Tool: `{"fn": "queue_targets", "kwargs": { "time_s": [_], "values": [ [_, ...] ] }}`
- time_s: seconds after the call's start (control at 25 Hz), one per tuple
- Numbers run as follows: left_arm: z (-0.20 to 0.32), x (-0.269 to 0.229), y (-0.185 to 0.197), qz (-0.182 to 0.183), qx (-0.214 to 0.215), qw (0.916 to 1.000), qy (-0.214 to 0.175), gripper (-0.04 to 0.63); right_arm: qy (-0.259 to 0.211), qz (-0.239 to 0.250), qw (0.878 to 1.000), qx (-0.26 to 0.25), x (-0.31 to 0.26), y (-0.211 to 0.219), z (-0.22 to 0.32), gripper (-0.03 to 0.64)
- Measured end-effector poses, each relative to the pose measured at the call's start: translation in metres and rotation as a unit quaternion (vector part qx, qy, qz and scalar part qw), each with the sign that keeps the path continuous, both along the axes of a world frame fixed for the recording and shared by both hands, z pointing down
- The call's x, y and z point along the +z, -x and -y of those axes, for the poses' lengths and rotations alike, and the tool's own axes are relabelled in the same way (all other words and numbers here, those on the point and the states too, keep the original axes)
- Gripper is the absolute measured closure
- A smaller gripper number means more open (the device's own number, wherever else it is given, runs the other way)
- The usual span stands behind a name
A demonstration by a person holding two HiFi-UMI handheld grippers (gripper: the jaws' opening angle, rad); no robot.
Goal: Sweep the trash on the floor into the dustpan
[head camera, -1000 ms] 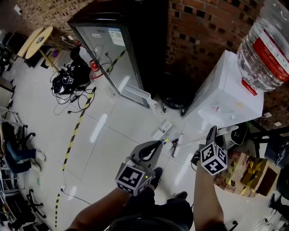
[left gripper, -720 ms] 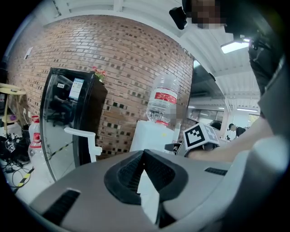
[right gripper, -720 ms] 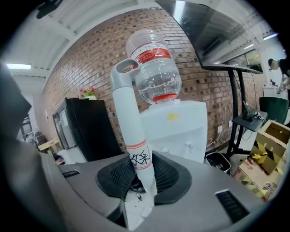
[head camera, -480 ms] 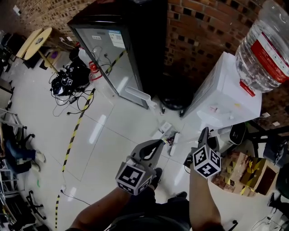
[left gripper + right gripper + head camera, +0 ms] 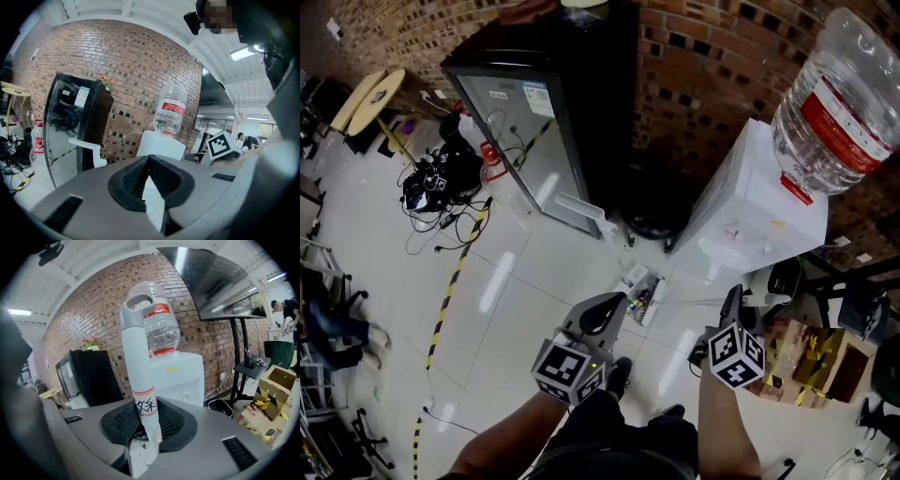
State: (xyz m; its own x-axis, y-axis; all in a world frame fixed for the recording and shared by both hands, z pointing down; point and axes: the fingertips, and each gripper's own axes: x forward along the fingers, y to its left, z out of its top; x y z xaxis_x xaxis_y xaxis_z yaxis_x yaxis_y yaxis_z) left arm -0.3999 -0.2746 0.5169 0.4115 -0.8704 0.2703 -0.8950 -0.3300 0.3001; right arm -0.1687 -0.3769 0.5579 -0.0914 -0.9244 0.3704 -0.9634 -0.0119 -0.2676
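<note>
Small trash point(image 5: 637, 286) lies on the white floor in front of the water dispenser, with a white bar point(image 5: 652, 302) beside it. My left gripper point(image 5: 614, 302) hovers just short of the trash. Its pads point(image 5: 133, 180) are shut on what looks like a white handle point(image 5: 152, 206), of which only a strip shows. My right gripper point(image 5: 733, 298) is to the right, shut on a white handle point(image 5: 136, 357) with a grey loop end and a red-banded label. That handle stands up out of the right gripper point(image 5: 143, 413). No dustpan or broom head is in view.
A black glass-door fridge point(image 5: 544, 94) and a white water dispenser point(image 5: 759, 216) with a big bottle point(image 5: 834, 103) stand against the brick wall. A cardboard box point(image 5: 811, 361) sits at the right. Cables point(image 5: 441, 178) and yellow-black tape point(image 5: 455, 272) are on the floor at the left.
The right gripper swung slightly left, then sank lower in the view. The left gripper hardly moved. The view shifted a little, and the trash now sits lower in it.
</note>
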Motion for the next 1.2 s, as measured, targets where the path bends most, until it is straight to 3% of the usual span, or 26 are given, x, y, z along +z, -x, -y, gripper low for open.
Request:
{"fn": "queue_targets", "kwargs": {
  "time_s": [0.36,0.56,0.72,0.92,1.2],
  "values": [
    [0.002,-0.044,-0.059,0.009,0.058,0.9978,-0.031,0.586,-0.089,-0.003,0.995,-0.046,-0.110,-0.051,-0.049,0.520],
    [-0.004,-0.104,-0.125,-0.016,0.104,0.9916,-0.075,0.586,-0.149,-0.024,0.985,-0.088,-0.202,-0.093,-0.081,0.525],
    [-0.016,-0.159,-0.174,-0.011,0.131,0.9849,-0.112,0.586,-0.169,-0.020,0.977,-0.130,-0.258,-0.120,-0.103,0.525],
    [-0.043,-0.188,-0.215,0.008,0.114,0.9848,-0.131,0.586,-0.192,-0.035,0.965,-0.173,-0.295,-0.168,-0.150,0.525],
    [-0.079,-0.236,-0.288,0.024,0.110,0.9855,-0.127,0.588,-0.206,-0.032,0.962,-0.178,-0.330,-0.257,-0.207,0.526]
  ]
}}
